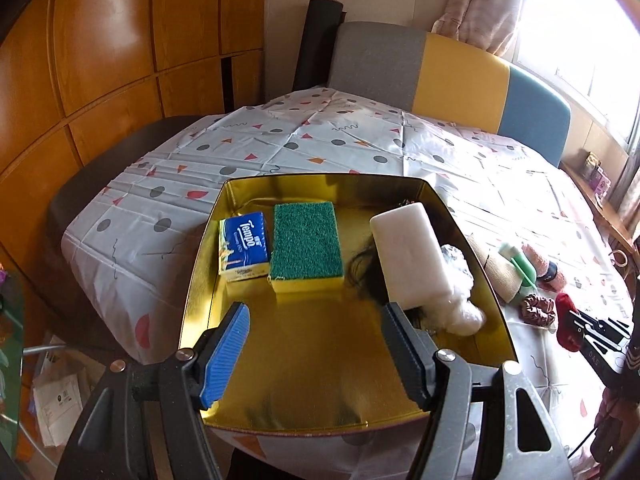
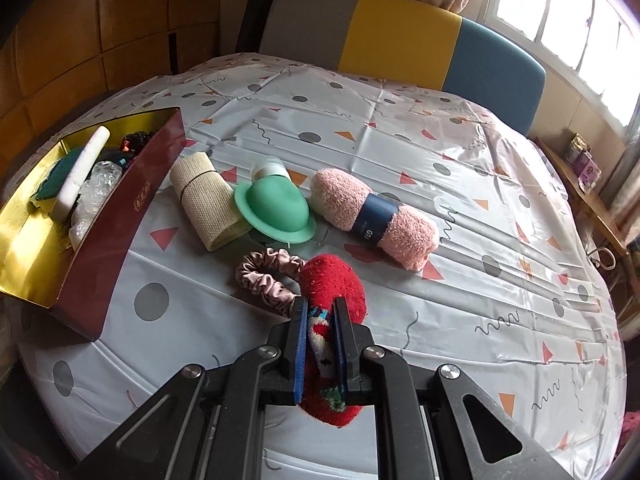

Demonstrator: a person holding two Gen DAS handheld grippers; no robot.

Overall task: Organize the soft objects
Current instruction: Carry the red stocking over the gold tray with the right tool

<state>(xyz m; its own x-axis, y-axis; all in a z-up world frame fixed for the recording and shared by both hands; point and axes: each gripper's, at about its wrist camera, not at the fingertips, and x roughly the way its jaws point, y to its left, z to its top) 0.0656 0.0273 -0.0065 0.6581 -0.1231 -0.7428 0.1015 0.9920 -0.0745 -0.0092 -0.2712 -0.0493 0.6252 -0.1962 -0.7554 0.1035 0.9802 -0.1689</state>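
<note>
This is a room in a home, most likely a dining corner. A round table (image 2: pixel 400 128) wears a plastic tablecloth (image 1: pixel 320 136) printed with grey dots and coloured triangles. A padded chair (image 1: pixel 460 76) in grey, yellow and blue stands at its far side. Wooden cabinet doors (image 1: pixel 100 60) line the wall on the left. A patterned curtain (image 1: pixel 480 0) hangs by a bright window (image 2: pixel 560 12). Small boxes (image 2: pixel 584 160) sit on a wooden ledge below the window, and papers (image 1: pixel 52 404) lie on the floor by the table.

"Tempo" on tissue pack (image 1: pixel 243 246).
</note>
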